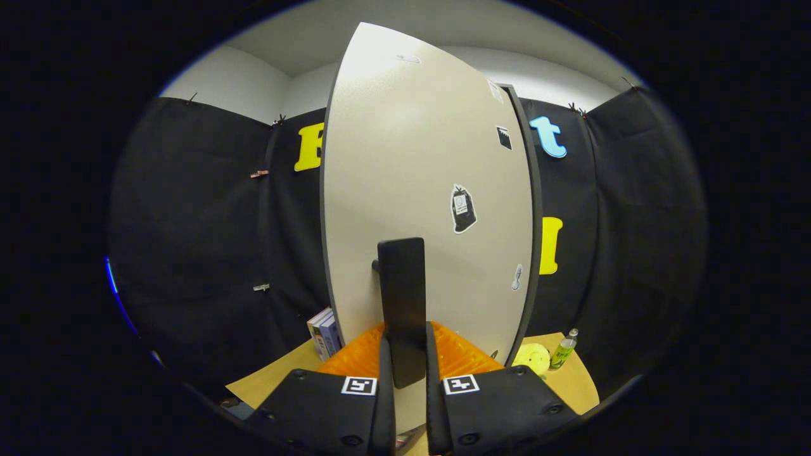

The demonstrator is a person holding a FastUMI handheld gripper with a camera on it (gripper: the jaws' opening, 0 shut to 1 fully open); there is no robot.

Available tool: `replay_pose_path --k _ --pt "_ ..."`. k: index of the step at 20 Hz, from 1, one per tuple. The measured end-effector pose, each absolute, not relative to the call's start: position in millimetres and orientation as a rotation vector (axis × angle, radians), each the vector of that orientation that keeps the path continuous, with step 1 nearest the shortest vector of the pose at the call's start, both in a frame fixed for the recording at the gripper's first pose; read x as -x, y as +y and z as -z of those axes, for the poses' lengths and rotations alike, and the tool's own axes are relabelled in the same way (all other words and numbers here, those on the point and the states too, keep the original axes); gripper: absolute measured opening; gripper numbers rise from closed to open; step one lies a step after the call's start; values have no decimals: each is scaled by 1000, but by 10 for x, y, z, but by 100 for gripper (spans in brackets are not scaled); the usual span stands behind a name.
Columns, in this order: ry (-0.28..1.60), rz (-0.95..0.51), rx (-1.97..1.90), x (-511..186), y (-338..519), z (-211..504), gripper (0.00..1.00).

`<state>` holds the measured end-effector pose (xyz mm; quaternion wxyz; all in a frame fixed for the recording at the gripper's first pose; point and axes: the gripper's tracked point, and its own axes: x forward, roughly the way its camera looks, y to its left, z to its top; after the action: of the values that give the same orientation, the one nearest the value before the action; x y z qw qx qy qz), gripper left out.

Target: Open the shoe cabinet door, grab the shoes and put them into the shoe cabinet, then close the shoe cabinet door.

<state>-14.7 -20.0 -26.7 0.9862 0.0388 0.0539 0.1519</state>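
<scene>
While the gripper [405,364] squeezes both fingers on the dark upright handle [402,304], the pale cabinet door [418,190] stands tall just ahead, its long axis vertical, face turned toward the fingers, dark edge at right.

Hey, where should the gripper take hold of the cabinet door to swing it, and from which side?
By the black upright handle on the door, from straight in front. It is a narrow vertical bar standing off the flat panel, so one finger fits each side. The gripper is already placed that way: its fingers flank the bar's lower end and look pressed against it.
</scene>
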Motion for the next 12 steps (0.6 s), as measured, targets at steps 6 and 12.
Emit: replay_pose_path --k 6,12 --pt "114 -283 -71 260 -551 252 23" --pt "131 -233 -91 352 -919 250 22"
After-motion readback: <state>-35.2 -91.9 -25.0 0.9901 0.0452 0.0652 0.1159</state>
